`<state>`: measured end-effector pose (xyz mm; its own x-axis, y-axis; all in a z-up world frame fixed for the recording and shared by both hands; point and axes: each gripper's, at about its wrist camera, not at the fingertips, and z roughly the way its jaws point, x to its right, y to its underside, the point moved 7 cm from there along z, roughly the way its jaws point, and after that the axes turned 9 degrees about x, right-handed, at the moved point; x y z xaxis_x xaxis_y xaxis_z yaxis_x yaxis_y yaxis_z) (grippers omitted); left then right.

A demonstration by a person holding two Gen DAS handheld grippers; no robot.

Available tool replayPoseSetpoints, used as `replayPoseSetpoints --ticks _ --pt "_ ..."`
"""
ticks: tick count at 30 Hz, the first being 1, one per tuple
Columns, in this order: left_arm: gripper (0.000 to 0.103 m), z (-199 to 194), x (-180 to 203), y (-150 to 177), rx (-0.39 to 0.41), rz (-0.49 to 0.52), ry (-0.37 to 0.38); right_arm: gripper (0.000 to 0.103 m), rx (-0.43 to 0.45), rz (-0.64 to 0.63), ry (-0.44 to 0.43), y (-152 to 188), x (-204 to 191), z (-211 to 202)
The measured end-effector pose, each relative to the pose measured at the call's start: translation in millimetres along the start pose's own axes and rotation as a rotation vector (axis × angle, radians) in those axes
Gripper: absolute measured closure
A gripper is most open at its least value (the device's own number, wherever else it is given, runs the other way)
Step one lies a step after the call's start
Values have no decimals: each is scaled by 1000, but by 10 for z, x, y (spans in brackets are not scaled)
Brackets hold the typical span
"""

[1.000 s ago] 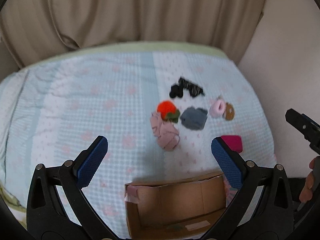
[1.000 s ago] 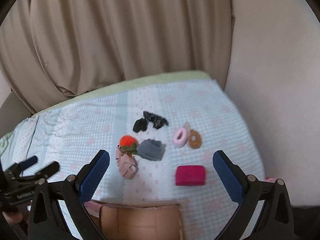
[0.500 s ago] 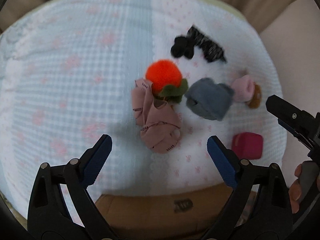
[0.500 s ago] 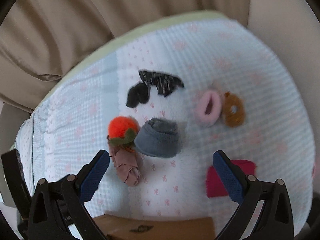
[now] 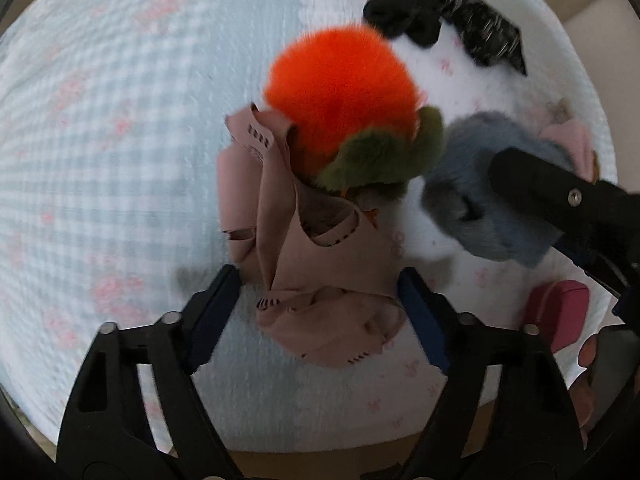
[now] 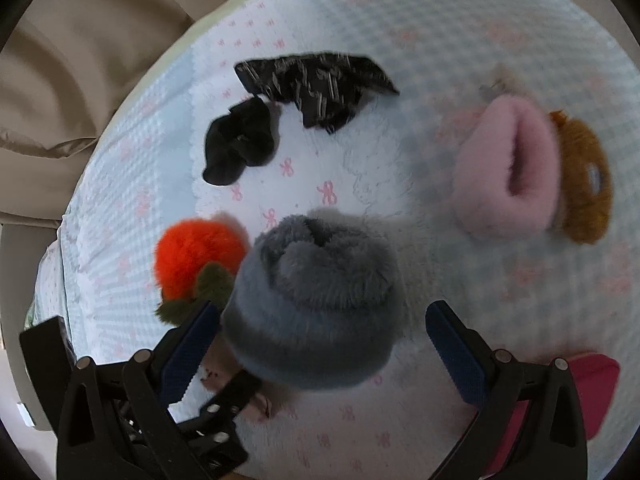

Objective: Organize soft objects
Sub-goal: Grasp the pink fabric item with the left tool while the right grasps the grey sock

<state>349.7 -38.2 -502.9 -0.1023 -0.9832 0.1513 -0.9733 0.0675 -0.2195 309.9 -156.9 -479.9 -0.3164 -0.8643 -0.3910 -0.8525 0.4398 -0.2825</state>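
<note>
A crumpled pink cloth (image 5: 320, 264) lies on the bed, touching an orange pompom with green leaves (image 5: 340, 92). My left gripper (image 5: 320, 312) points down over the cloth. Its jaws are closing, with the cloth's lower part between them and the pads just at its edges. A fluffy blue-grey item (image 6: 316, 300) sits between the fingers of my right gripper (image 6: 324, 344), which is open; its right pad stands apart from the item. The right gripper's finger (image 5: 560, 200) crosses over the grey item in the left wrist view.
A black scrunchie (image 6: 240, 144) and a black patterned cloth (image 6: 320, 80) lie farther back. To the right are a pink fluffy ring (image 6: 504, 172), a brown one (image 6: 584, 184) and a magenta pouch (image 6: 592, 384). Cardboard (image 5: 320, 464) shows at the blanket's (image 5: 100, 160) near edge. A beige curtain (image 6: 80, 60) hangs behind.
Both grippers have dropped close to the bed. The left jaws have narrowed around the pink cloth. The right gripper now straddles the grey item.
</note>
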Motion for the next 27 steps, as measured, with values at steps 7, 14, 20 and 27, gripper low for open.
replayPoseSetpoints --ticks 7,14,20,27 --pt "54 161 -38 -4 -2 27 -33 27 -21 6 -28 48 -8 185" --pt "70 156 -181 -42 23 -28 1 45 3 -14 -26 71 -33 172" --pt "72 63 -297 -111 48 -49 24 51 28 -24 -33 79 -61 99" --pt "72 -352 -417 -333 112 -65 32 51 88 -50 -46 23 -174 -170"
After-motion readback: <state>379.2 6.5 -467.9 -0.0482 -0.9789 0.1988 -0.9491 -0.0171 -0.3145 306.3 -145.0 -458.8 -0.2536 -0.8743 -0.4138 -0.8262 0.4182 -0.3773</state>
